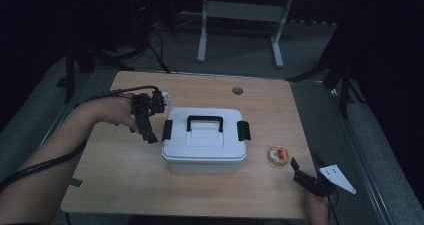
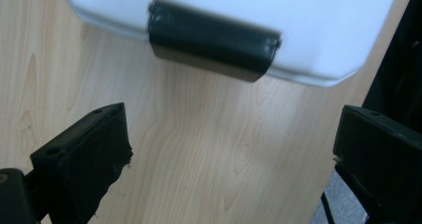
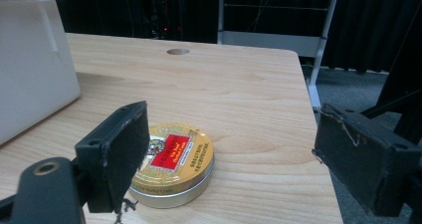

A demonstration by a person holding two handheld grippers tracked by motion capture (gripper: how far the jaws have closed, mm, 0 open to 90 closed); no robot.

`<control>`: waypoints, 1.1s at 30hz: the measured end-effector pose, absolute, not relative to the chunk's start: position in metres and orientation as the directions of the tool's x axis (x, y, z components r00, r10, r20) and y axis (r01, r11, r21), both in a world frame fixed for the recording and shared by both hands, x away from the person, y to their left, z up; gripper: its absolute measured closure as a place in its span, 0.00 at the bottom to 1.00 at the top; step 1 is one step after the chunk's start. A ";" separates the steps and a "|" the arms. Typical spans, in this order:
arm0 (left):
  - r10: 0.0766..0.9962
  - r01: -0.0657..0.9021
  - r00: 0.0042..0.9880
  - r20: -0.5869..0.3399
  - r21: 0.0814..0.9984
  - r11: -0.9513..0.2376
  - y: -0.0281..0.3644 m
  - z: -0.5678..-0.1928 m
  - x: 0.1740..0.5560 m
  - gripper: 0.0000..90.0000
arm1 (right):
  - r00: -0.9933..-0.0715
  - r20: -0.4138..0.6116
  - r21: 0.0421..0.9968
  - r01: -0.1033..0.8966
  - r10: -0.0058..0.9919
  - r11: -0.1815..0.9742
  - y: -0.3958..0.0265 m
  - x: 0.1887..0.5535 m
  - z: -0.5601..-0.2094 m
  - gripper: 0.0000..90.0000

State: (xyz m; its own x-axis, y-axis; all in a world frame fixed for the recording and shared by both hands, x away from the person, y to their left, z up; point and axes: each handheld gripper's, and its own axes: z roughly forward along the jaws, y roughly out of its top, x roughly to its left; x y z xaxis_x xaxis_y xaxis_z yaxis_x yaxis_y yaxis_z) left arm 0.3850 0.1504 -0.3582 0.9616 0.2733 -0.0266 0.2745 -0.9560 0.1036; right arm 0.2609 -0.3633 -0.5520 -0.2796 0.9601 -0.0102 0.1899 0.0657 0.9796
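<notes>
A white lidded storage box (image 1: 205, 140) with a black handle and black side latches sits mid-table. My left gripper (image 1: 148, 130) hovers at its left end, open, jaws pointing at the left latch (image 2: 214, 47) with bare wood between them. A small round gold tin with a red label (image 1: 278, 155) lies right of the box. My right gripper (image 1: 306, 175) is near the front right corner, open, just behind the tin (image 3: 171, 164), which lies by the left jaw. The box wall (image 3: 30, 69) shows at left in the right gripper view.
The wooden table (image 1: 125, 170) has a round cable hole (image 1: 237, 91) at the back. Beyond it stand a white desk frame (image 1: 240, 15) and dark stands on grey floor. The table's right edge (image 3: 318, 134) runs close to my right gripper.
</notes>
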 end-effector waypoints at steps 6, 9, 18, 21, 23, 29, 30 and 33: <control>0.251 0.252 0.968 -0.023 0.100 -0.963 0.135 -0.354 0.390 0.01 | -0.283 -0.008 0.980 0.190 0.959 0.064 -0.364 0.261 -0.552 0.15; 0.241 0.242 0.970 -0.018 0.092 -0.966 0.128 -0.353 0.393 0.01 | -0.283 -0.008 0.980 0.191 0.959 0.065 -0.364 0.261 -0.552 0.15; 0.213 0.215 0.977 -0.027 0.090 -0.973 0.107 -0.351 0.401 0.01 | -0.289 -0.003 0.979 0.193 0.957 0.061 -0.364 0.261 -0.552 0.15; 0.206 0.207 0.978 -0.024 0.083 -0.975 0.101 -0.352 0.403 0.01 | -0.291 -0.003 0.979 0.193 0.957 0.062 -0.364 0.261 -0.552 0.15; 0.194 0.195 0.981 -0.019 0.086 -0.977 0.095 -0.353 0.404 0.01 | -0.292 -0.003 0.979 0.193 0.957 0.062 -0.364 0.261 -0.552 0.15; 0.154 0.156 0.988 -0.028 0.100 -0.983 0.081 -0.356 0.406 0.01 | -0.295 0.001 0.980 0.190 0.956 0.058 -0.365 0.261 -0.552 0.15; 0.145 0.146 0.989 -0.025 0.094 -0.985 0.080 -0.356 0.407 0.01 | -0.295 0.002 0.980 0.191 0.956 0.057 -0.365 0.261 -0.552 0.15; 0.133 0.132 0.991 0.007 0.087 -0.987 0.075 -0.359 0.409 0.09 | -0.296 0.003 0.980 0.191 0.955 0.056 -0.365 0.261 -0.552 0.15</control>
